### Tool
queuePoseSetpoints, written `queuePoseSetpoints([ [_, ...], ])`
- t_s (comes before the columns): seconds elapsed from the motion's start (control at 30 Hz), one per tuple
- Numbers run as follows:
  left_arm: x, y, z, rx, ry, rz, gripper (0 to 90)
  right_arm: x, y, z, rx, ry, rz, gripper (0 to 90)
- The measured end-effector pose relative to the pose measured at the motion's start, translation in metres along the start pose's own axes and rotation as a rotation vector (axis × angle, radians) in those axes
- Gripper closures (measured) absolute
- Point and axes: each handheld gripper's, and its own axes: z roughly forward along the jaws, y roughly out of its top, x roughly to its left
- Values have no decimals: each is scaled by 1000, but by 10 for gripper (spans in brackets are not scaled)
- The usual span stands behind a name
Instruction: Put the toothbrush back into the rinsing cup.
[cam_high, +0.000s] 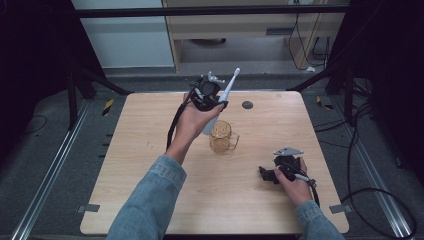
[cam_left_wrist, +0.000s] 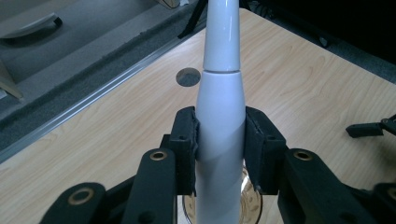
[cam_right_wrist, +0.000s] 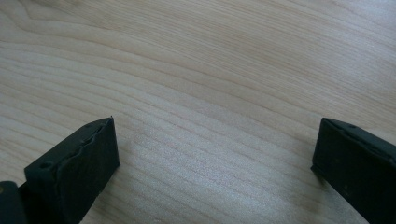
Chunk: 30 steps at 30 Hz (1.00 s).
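A white electric toothbrush (cam_high: 225, 95) stands tilted, its head up toward the far edge, its lower end over the amber glass mug (cam_high: 222, 137). My left gripper (cam_high: 212, 102) is shut on its handle; in the left gripper view both pads clamp the white toothbrush (cam_left_wrist: 219, 116), and the mug (cam_left_wrist: 250, 205) shows below it. My right gripper (cam_high: 267, 175) rests on the table at the front right. In the right gripper view my right gripper (cam_right_wrist: 215, 154) stands open over bare wood, nothing between its jaws.
The light wooden table (cam_high: 150, 150) has a dark round hole (cam_high: 247, 105) near its far edge, also visible as the hole (cam_left_wrist: 188, 77) in the left gripper view. Cables lie on the floor at the right (cam_high: 370, 195). Metal rails run along both table sides.
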Motion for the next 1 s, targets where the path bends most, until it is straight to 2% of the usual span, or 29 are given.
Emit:
queuePoseSetpoints([
  [0.17, 0, 3, 1, -34, 4, -18, 667, 0, 0, 0, 0, 2, 1, 5],
  [0.43, -2, 5, 3, -81, 12, -18, 667, 0, 0, 0, 0, 3, 1, 5],
  [0.67, -2, 6, 3, -95, 17, -6, 667, 0, 0, 0, 2, 6, 6, 5],
  [0.73, -3, 6, 5, -82, 15, 2, 667, 0, 0, 0, 3, 4, -1, 5],
  [1.0, -3, 5, 12, -96, 8, -3, 667, 0, 0, 0, 1, 7, 6, 5],
])
